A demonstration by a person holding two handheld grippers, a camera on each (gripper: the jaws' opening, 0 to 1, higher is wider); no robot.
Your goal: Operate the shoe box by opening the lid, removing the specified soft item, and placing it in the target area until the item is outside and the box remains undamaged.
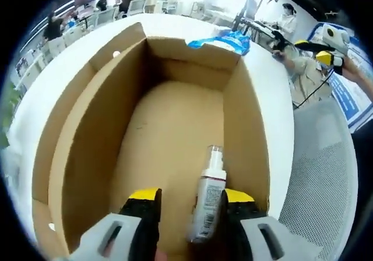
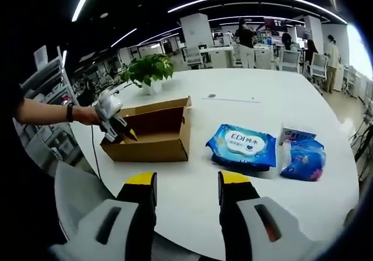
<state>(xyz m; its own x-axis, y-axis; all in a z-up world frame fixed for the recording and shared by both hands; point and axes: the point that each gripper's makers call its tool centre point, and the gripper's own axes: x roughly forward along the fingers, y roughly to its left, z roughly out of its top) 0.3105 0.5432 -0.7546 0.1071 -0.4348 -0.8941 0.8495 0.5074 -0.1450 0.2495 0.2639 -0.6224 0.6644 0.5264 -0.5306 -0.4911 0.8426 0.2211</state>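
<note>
The left tool (image 1: 189, 200) is seen inside the open shoe box (image 1: 175, 127), its jaws apart around a small bottle (image 1: 207, 203), perhaps touching. The cardboard wall could be torn if pushed. The right tool (image 2: 182, 182) is held open above the table (image 2: 233, 98), near the wipes pack (image 2: 242, 146).

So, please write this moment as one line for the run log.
box: open | left gripper: inside box, open around bottle | right gripper: open, above table | wipes pack: on table

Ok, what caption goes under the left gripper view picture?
Left tongs open around a small spray bottle lying inside the open cardboard box.
</note>
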